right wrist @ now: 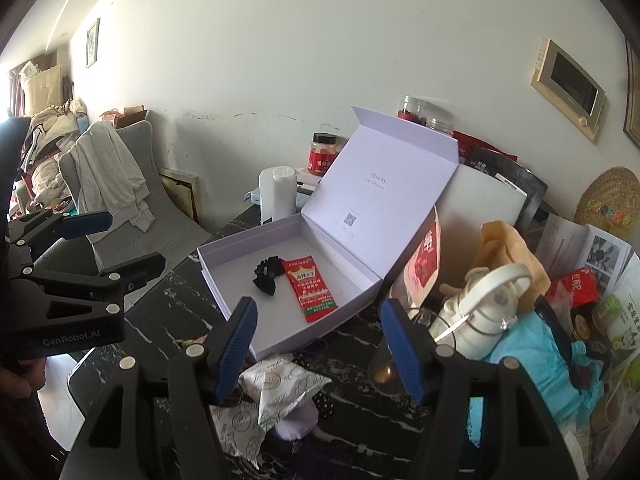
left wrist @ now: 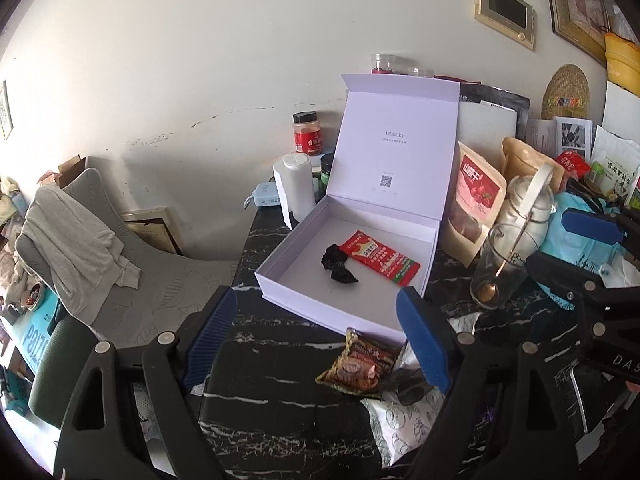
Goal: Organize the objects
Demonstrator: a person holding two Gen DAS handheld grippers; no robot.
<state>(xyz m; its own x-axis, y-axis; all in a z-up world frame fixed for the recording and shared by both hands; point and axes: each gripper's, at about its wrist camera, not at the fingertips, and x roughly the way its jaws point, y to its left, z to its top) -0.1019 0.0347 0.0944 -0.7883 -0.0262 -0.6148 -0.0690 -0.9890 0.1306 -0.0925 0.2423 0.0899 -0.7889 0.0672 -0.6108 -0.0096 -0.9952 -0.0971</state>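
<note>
A pale lilac box (left wrist: 344, 322) (right wrist: 248, 236) lies open on the black marble table, its lid standing up. Inside lie a red sachet (left wrist: 380, 258) (right wrist: 312, 288) and a black hair bow (left wrist: 338, 266) (right wrist: 268, 274). My left gripper (left wrist: 318, 300) (right wrist: 136, 240) is open just in front of the box, with nothing between its blue pads. Below it on the table lies a brown snack packet (left wrist: 356, 364). My right gripper (right wrist: 320, 308) (left wrist: 548, 240) is open too and empty, hovering over white patterned packets (right wrist: 280, 388) (left wrist: 400, 420) near the box's front corner.
Right of the box stand a glass with a spoon (left wrist: 500, 264), a white kettle (left wrist: 524, 200) (right wrist: 488, 312), a red-printed pouch (left wrist: 476, 196) and piled bags. A white bottle (left wrist: 298, 186) and a red-lidded jar (left wrist: 306, 132) sit behind. A chair with a grey garment (left wrist: 80, 232) stands left.
</note>
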